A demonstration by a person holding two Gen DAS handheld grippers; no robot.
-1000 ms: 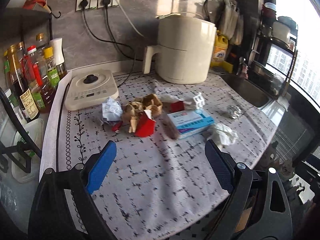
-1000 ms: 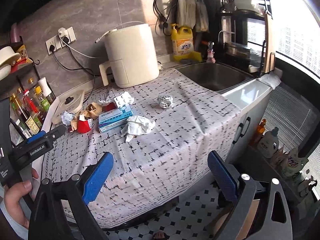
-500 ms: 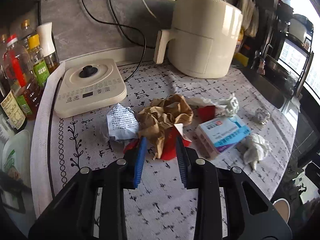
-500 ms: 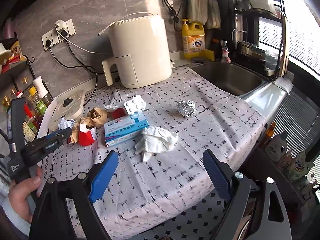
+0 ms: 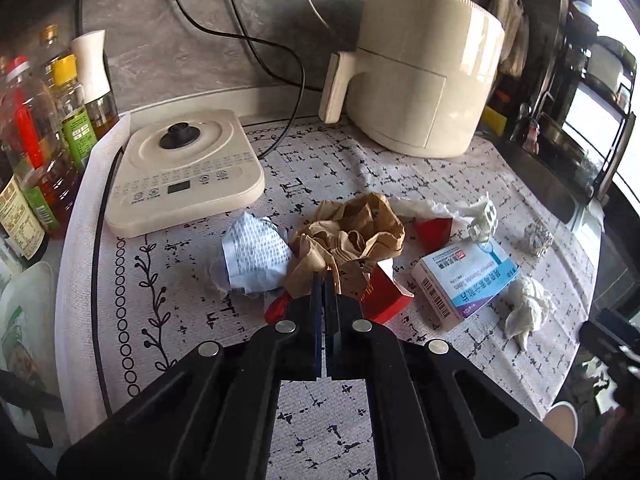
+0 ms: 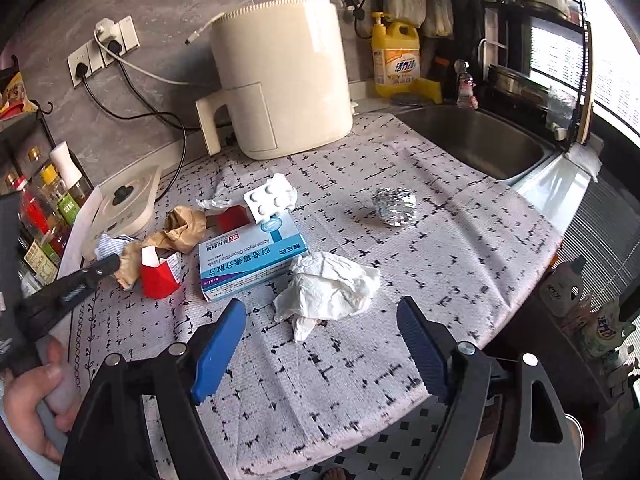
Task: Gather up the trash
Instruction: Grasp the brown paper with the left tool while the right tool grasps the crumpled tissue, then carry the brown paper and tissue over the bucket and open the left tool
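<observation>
Trash lies on the patterned counter cloth [image 5: 304, 412]. My left gripper [image 5: 323, 280] is shut on the near edge of the crumpled brown paper [image 5: 352, 232], also seen in the right wrist view [image 6: 180, 226]. Around it lie a printed white leaflet [image 5: 254, 254], a red carton [image 5: 384, 294], a blue-and-white medicine box [image 5: 466, 280], a blister pack [image 6: 266, 202], a white tissue [image 6: 328, 290] and a foil ball [image 6: 394, 208]. My right gripper [image 6: 322, 346] is open and empty, just in front of the tissue.
A cream induction cooker [image 5: 180, 168] sits at the back left, sauce bottles [image 5: 36, 140] beside it. A cream air fryer [image 5: 420, 72] stands behind the trash. The sink [image 6: 476, 140] is to the right, with a yellow detergent bottle [image 6: 396, 56] behind.
My left gripper moved forward onto the trash pile and closed from wide open onto the brown paper. My right gripper moved closer to the tissue and stayed open.
</observation>
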